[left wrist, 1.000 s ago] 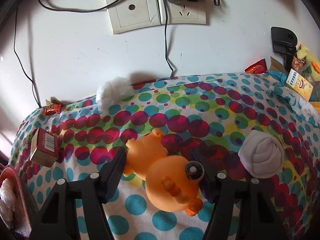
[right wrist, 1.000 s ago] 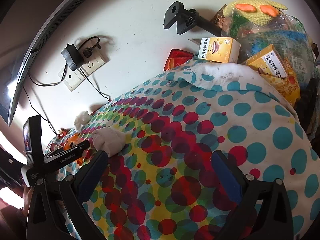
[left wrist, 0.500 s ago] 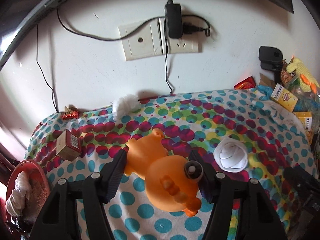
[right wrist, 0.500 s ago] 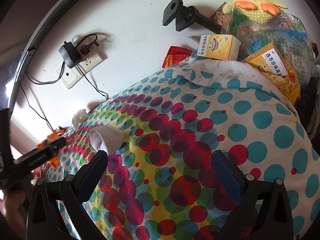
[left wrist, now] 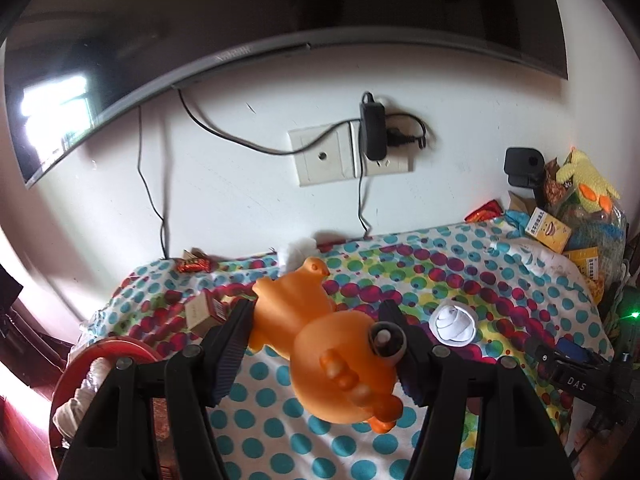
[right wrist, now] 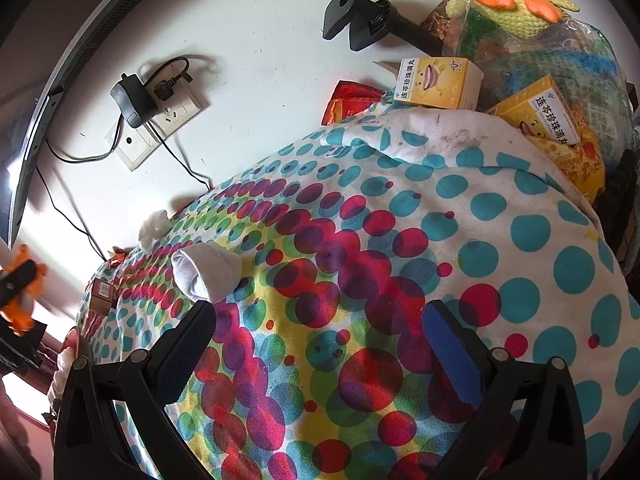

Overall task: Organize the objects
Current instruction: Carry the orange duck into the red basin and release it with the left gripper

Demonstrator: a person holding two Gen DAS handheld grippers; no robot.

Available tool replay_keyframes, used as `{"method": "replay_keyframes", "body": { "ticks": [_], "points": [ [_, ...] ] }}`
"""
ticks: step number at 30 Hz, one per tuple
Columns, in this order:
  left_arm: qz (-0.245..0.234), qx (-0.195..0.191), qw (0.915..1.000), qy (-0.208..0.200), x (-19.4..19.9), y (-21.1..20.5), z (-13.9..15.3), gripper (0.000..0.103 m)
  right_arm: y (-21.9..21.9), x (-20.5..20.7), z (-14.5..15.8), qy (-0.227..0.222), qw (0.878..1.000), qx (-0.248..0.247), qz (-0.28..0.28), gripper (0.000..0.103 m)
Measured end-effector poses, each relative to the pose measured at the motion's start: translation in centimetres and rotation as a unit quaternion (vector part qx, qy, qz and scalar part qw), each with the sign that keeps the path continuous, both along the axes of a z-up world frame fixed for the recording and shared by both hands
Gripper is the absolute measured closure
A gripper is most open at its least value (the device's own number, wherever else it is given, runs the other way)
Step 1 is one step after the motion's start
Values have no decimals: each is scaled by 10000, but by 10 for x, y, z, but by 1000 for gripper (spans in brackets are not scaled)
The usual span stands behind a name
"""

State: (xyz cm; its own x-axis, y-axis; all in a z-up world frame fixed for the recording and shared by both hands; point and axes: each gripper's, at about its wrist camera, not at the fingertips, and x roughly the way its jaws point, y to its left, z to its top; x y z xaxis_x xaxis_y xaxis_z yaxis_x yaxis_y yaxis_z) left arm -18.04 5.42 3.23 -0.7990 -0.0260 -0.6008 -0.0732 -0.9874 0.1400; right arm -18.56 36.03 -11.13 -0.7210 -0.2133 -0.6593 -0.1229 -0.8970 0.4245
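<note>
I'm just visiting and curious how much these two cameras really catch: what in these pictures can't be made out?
- Left view: the far side of the orange toy is hidden by its own body and the left gripper clamping it.
- Left view: the red bowl is cut off by the gripper's arm, so its contents are unclear.
- Right view: the toy is a blurred smear at the left edge.
- Right view: items in the plastic bag blur behind it.
- Right gripper: empty.

- Toy: orange, with a dark eye.
- Cloth: white, spotted teal, red, magenta, green and yellow.
- Sock: white-grey.
- Plate: red.
- Wall: white, with black cables.
- Boxes: yellow and white.
- Knitted doll: pale yellow with orange patches.
</note>
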Motion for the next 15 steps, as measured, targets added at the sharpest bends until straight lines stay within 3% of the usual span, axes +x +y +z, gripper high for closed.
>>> {"method": "replay_keyframes", "body": {
  "ticks": [10,15],
  "points": [
    [351,38,9989,308,37,-52,41,37,0,0,-1,-1,10000,-3,3,0],
    [644,135,9975,269,57,-96,46,36,-1,0,-1,0,10000,-19,21,0]
  ]
}}
